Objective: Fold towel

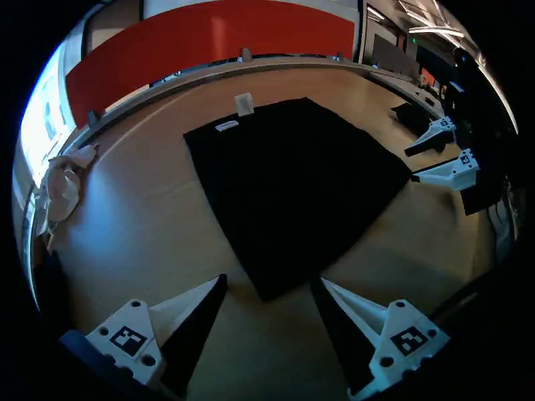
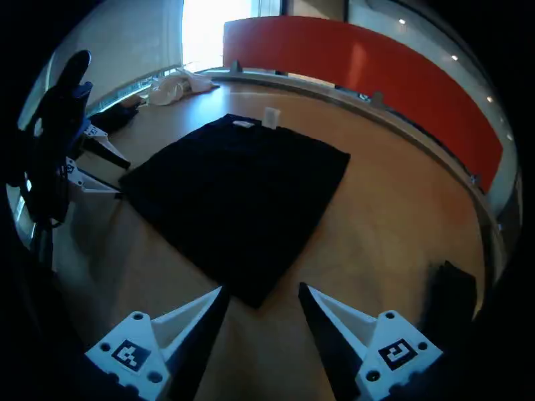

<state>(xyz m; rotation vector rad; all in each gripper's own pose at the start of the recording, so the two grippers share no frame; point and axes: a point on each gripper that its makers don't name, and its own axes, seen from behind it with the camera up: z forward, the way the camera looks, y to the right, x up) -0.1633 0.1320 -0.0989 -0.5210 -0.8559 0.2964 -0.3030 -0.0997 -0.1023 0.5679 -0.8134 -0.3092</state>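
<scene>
A black towel [image 1: 294, 180] lies flat and spread out on the wooden table [image 1: 147, 220]. In the left gripper view, the left tongs [image 1: 271, 278] stand open and hold nothing, and the near corner of the towel comes between their two fingers. We cannot tell if the fingers touch the cloth or are above it. At the right side of the same view, the right tongs [image 1: 410, 165] are just at another corner of the towel, also with the fingers apart. In the right gripper view we see the right tongs [image 2: 262, 286] open and empty, with a towel corner between their fingertips. A small white label [image 1: 227, 125] sits near the far edge of the towel. A heap of light cloth [image 1: 63, 187] lies well apart from it.
</scene>
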